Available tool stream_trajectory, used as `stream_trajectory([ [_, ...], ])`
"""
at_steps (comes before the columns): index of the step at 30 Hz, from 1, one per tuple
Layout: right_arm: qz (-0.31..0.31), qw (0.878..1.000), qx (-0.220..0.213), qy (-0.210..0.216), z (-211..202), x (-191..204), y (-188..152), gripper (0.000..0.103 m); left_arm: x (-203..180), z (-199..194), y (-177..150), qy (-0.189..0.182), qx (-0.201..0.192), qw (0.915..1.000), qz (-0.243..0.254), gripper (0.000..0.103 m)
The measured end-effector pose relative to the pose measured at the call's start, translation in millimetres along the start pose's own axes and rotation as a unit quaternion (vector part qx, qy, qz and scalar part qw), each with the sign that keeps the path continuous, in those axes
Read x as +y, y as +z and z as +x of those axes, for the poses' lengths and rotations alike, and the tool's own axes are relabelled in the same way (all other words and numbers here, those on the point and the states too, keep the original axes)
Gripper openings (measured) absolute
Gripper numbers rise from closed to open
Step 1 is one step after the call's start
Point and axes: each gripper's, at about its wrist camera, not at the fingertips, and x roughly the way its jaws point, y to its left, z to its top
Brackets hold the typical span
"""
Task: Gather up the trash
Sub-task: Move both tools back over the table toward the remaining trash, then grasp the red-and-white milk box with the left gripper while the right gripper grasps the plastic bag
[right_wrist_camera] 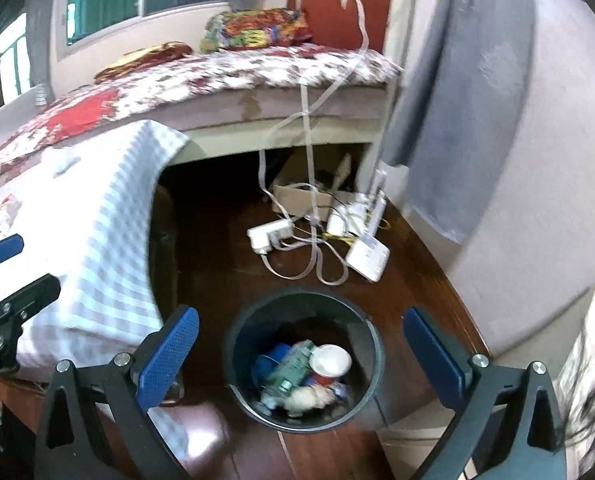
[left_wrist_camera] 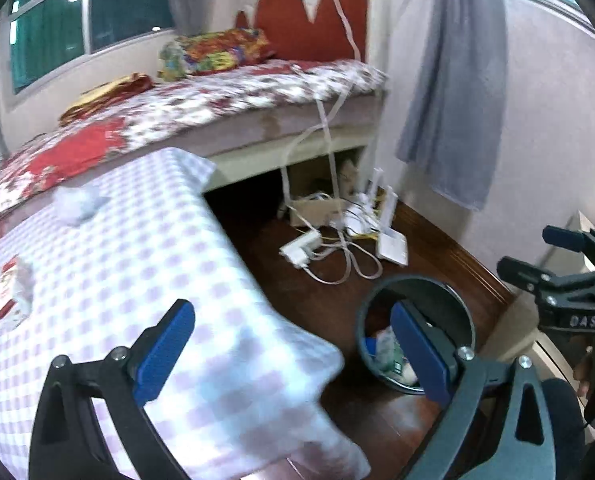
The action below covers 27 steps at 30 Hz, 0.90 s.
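Dark round plastic bin point(right_wrist_camera: 303, 364) stands on the wooden floor beside the checked-cloth table point(left_wrist_camera: 129, 280), already holding scraps. Both the left gripper point(left_wrist_camera: 291, 354) and right gripper point(right_wrist_camera: 300, 354) hang empty, jaws apart; a crumpled white wad point(left_wrist_camera: 77, 204), probably tissue, and a red-and-white carton point(left_wrist_camera: 13, 292) await collection on the table.

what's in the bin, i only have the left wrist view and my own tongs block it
observer: a white-rimmed red cup lies on top in the bin, beside a green packet.
operator: is it full
observer: no, the inner wall shows bare above the trash.
operator: are the right tongs carrying anything
observer: no, the right tongs are open over the bin with nothing between them.
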Motion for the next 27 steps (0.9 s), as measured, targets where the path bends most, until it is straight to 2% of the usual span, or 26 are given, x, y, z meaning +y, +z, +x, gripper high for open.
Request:
stream_trajectory([
  [8,-0.042,0.996,-0.025,0.073,-9.1,71.3,20.6,0.103,64.6,-16.3,-9.9,0.067,-0.021,0.9962,-0.052,0.099],
  [13,-0.065,0.991,-0.027,0.118,-5.2,116.9,31.3,0.103,119.3,-31.7,-21.8,0.112,-0.029,0.9888,-0.094,0.099],
  [17,-0.102,0.980,-0.013,0.168,5.8,162.8,41.7,0.103,158.2,-41.7,-32.0,0.145,-0.030,0.9810,-0.125,0.099],
  [22,-0.143,0.970,-0.002,0.198,15.1,221.1,55.2,0.103,198.3,-49.6,-41.8,0.176,-0.030,0.9716,-0.155,0.099],
  [27,-0.169,0.963,0.004,0.208,32.6,261.7,72.1,0.103,233.7,-45.7,-44.1,0.195,-0.028,0.9641,-0.178,0.099],
])
